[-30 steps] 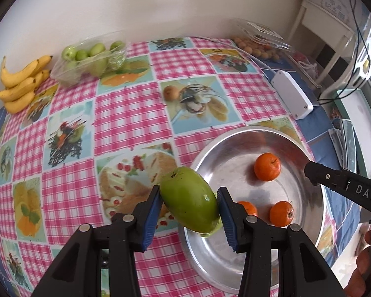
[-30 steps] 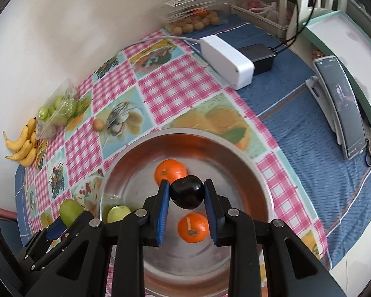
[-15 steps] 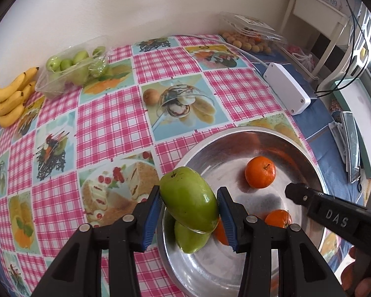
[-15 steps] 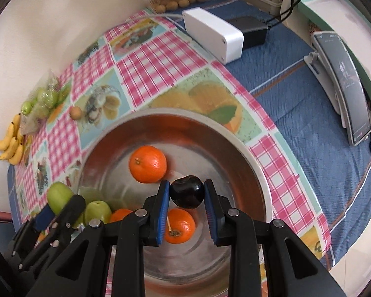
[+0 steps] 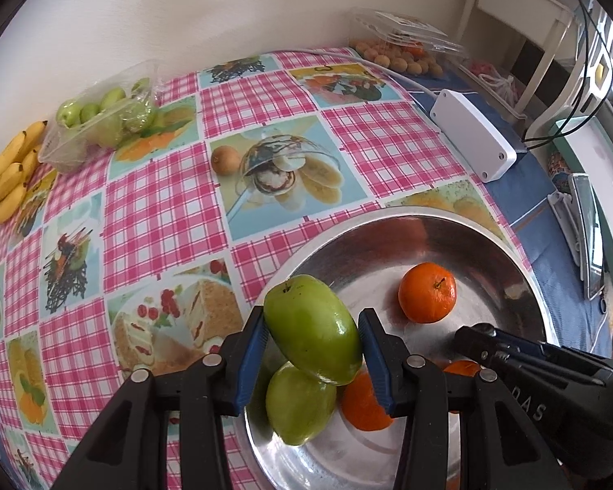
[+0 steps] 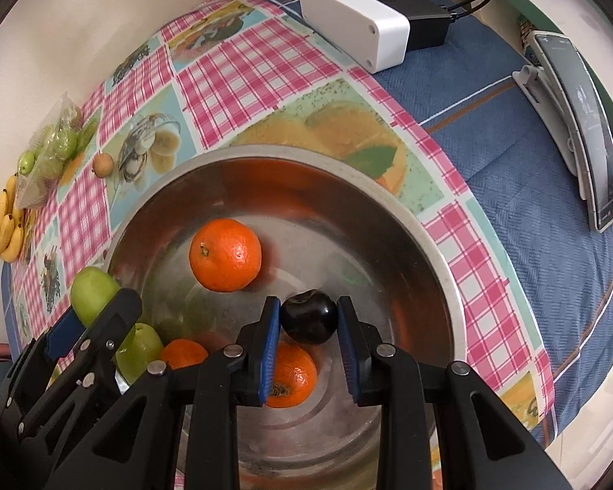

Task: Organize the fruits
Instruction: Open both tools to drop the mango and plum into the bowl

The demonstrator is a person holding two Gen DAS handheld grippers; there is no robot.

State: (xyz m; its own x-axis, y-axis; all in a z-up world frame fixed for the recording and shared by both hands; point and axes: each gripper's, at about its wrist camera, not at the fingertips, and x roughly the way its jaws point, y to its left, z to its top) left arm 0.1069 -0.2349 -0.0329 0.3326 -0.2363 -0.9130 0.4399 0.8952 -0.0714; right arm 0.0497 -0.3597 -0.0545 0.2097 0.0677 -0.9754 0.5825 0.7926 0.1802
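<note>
My left gripper is shut on a large green fruit and holds it above the left rim of the steel bowl. My right gripper is shut on a dark plum and holds it over the bowl. In the bowl lie three oranges, the clearest at the far side, and a green fruit. The left gripper with its fruit shows at the lower left of the right wrist view.
Bananas, a clear bag of small green fruits and a brown fruit lie on the checked cloth. A white box, a tray of small brown fruits and a phone on a stand lie to the right.
Both grippers have moved forward and lower over the bowl, each still holding its fruit. The bowl looks larger and closer in both views.
</note>
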